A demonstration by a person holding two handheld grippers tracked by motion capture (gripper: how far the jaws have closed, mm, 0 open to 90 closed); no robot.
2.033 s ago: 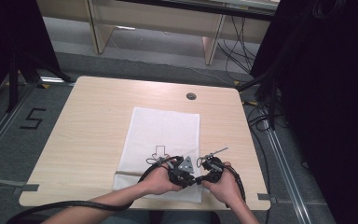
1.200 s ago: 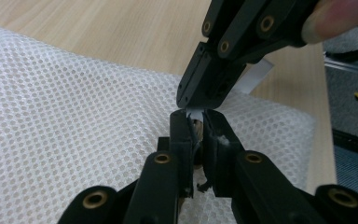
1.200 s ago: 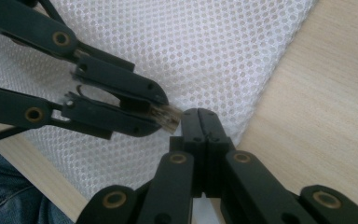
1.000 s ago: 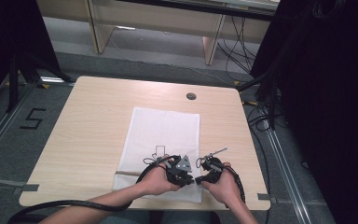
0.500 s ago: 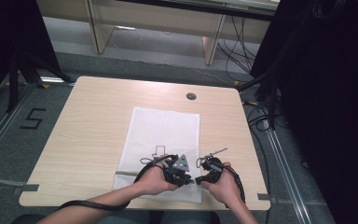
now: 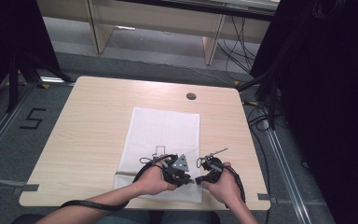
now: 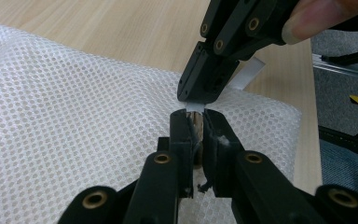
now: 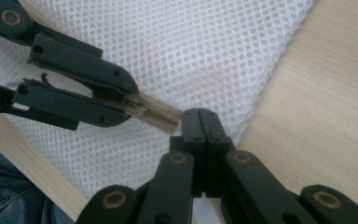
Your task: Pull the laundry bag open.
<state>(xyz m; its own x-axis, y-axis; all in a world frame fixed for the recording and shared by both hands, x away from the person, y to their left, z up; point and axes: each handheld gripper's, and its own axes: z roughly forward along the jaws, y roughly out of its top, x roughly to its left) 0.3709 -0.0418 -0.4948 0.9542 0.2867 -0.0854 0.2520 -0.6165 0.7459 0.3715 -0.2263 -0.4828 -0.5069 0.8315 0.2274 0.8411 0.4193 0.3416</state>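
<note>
We see a white mesh bag [image 6: 164, 140] lying flat on the pale wooden tabletop [image 6: 88, 126], its long side running away from us and its near end at the tabletop's front edge. Both hands work at that near end, close together. The left gripper [image 6: 186, 179] sits over the bag's near right part, a grey three-cornered plate on top of it, and the right gripper [image 6: 200, 178] meets it tip to tip from the right.

In the left gripper view, the left gripper's fingers [image 7: 182, 133] stand nearly pressed together, pinching a narrow tan strip [image 7: 195, 122] at the bag's edge, which looks like the zipper end. Just beyond them the right gripper [image 7: 196, 97] comes down from the top of the picture, its tip touching a white tab at the same spot, with the person's fingertip resting on its linkage.

In the right gripper view, the right gripper's fingers [image 8: 200, 122] are pressed fully together, their tip set against the end of the tan strip [image 8: 161, 113]; whether they hold a bit of it we cannot tell. The left gripper [image 8: 130, 100] enters from the left there, clamped on the other end of that strip, where a small clear part glints. The mesh [image 8: 205, 51] spreads behind both tips, and bare wood lies to the right of it. A black cable trails from each gripper toward the person.
</note>
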